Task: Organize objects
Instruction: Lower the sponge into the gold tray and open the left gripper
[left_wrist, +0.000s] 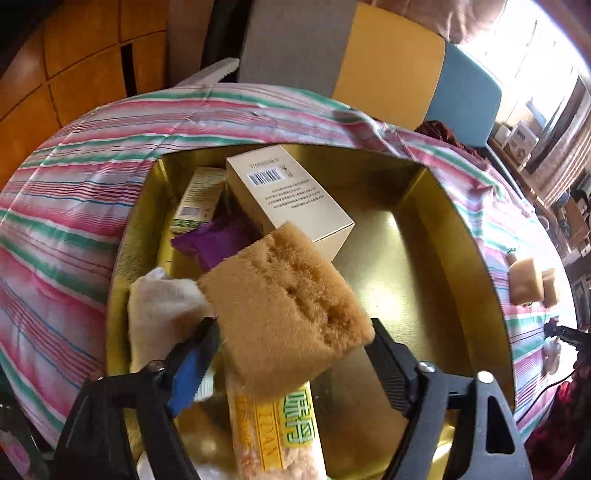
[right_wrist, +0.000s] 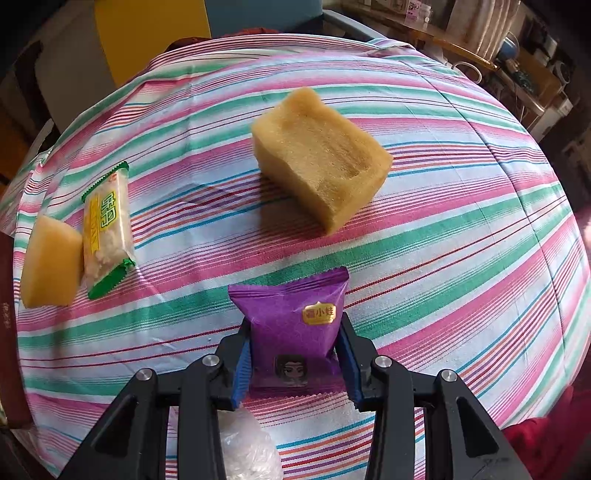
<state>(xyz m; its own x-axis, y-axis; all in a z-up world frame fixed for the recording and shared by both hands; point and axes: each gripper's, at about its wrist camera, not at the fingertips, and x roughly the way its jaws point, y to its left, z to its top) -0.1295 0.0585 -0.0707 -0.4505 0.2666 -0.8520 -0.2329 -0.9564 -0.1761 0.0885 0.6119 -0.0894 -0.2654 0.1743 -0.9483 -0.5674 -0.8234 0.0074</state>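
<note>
Left wrist view: the left hand-held gripper stands with its jaws spread wide at the bottom of the frame. A tan sponge block lies between the fingers; whether either pad touches it cannot be told. Directly below the sponge lies a yellow-and-green snack bar, with a white cloth pouch to its left. All sit inside a gold tin on the striped counter. Farther in, toward centre frame, lie a purple packet, then a cream carton with a barcode, and a smaller box at its left.

Right wrist view: the right hand-held gripper is closed on a purple snack packet at lower centre. Beyond it, a large sponge rests on the striped cloth. At left frame, a green-edged bar lies touching another sponge piece.
</note>
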